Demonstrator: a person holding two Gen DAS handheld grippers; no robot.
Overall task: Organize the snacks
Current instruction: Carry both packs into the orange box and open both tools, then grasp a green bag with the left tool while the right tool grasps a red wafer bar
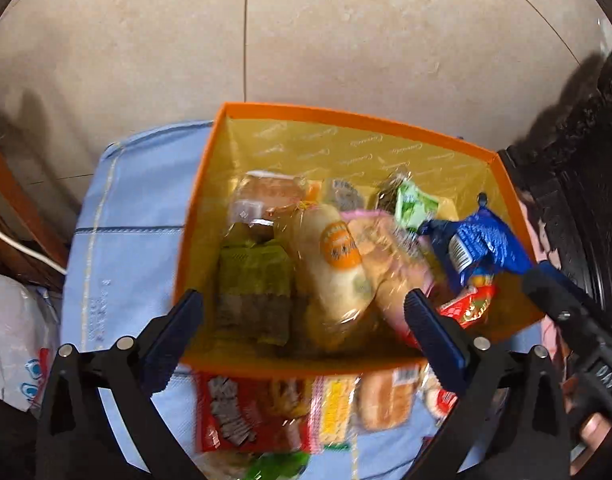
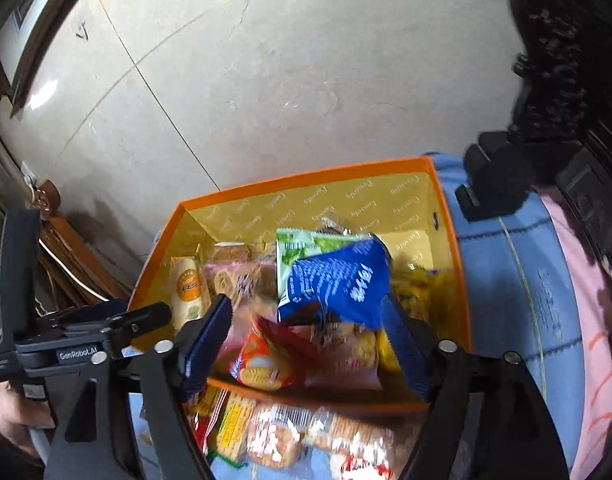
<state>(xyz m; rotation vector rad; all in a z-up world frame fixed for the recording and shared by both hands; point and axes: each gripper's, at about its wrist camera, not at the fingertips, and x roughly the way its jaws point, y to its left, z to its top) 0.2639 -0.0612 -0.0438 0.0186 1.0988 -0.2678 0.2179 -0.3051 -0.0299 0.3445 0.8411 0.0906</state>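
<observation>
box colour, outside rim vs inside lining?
The box has an orange rim and a yellow-gold lining printed with pale script lettering. Clearest in the left wrist view.

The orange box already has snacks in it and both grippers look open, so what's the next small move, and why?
Probably draw the left gripper back to the packets lying on the blue cloth just outside the orange box and pick one: its jaws are open and empty, and those snacks are still unboxed.

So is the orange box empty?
No, the orange cardboard box holds many snack packets, like a shiny blue foil packet.
</observation>
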